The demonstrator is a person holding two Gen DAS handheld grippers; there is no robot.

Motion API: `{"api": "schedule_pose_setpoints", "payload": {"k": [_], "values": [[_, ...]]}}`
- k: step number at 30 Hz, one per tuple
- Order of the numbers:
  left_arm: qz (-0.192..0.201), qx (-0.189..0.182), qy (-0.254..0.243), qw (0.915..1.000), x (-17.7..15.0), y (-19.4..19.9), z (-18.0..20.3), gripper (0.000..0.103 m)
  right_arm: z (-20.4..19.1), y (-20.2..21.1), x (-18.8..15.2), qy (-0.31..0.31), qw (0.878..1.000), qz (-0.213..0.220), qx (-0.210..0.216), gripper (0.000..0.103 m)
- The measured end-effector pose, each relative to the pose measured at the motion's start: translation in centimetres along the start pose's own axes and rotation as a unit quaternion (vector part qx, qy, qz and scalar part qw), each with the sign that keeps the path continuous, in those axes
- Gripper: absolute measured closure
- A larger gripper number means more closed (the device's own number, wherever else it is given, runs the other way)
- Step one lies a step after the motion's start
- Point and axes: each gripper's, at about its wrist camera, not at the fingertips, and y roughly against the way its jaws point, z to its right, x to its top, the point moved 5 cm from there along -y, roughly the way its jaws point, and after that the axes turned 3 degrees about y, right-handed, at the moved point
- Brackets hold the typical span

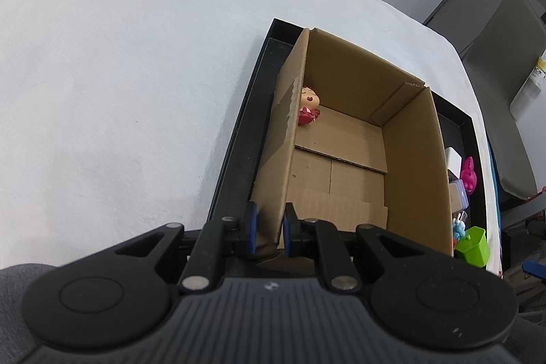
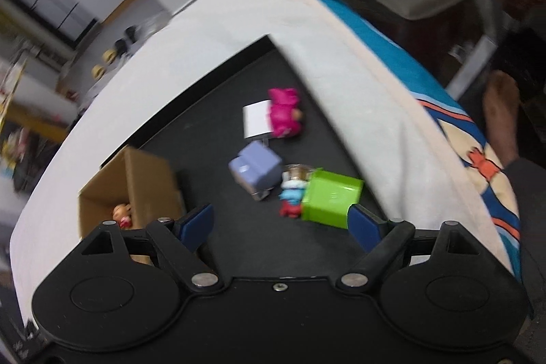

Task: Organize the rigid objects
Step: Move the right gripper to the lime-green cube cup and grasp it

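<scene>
The left gripper (image 1: pixel 269 224) pinches the brown cardboard box (image 1: pixel 341 159) wall; the right gripper (image 2: pixel 281 224) hangs wide open over the black tray (image 2: pixel 239 111).

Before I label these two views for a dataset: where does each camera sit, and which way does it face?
Left wrist: on the left gripper, angled down into the cardboard box, whose near wall it pinches; a grey sleeve shows.
Right wrist: on the open right gripper, angled down at the black tray and loose toys such as the green cup; only the gripper shows.
Shared: box, tray, green cup, and the figurine in the box.
</scene>
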Motion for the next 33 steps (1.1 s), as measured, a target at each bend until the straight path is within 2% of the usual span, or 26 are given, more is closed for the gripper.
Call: {"api": "schedule_pose_setpoints", "payload": {"k": [3, 6, 9, 19, 33], "values": [[0.000, 0.003, -0.002, 1.0000, 0.1, 0.0, 0.1, 0.090, 1.0, -1.0, -0.2, -0.016, 1.000, -0.001, -0.004, 0.028], [0.001, 0.006, -0.001, 1.0000, 0.2, 0.1, 0.2, 0.089, 1.8, -2.1, -0.4, -0.030, 0.999, -0.005, -0.011, 0.032], [0.000, 0.007, -0.002, 1.0000, 0.3, 0.1, 0.3, 0.090, 2.4, -3.0, -0.3, -0.031, 0.999, 0.010, -0.025, 0.032], [-0.004, 0.019, -0.002, 0.9998, 0.2, -0.3, 0.5, 0.090, 3.1, -5.7, -0.8, -0.049, 0.998, 0.009, -0.049, 0.032], [-0.010, 0.034, -0.015, 0.9992, 0.6, -0.6, 1.1, 0.090, 0.8, -8.5, -1.5, 0.001, 0.993, 0.017, -0.114, 0.034]]}}
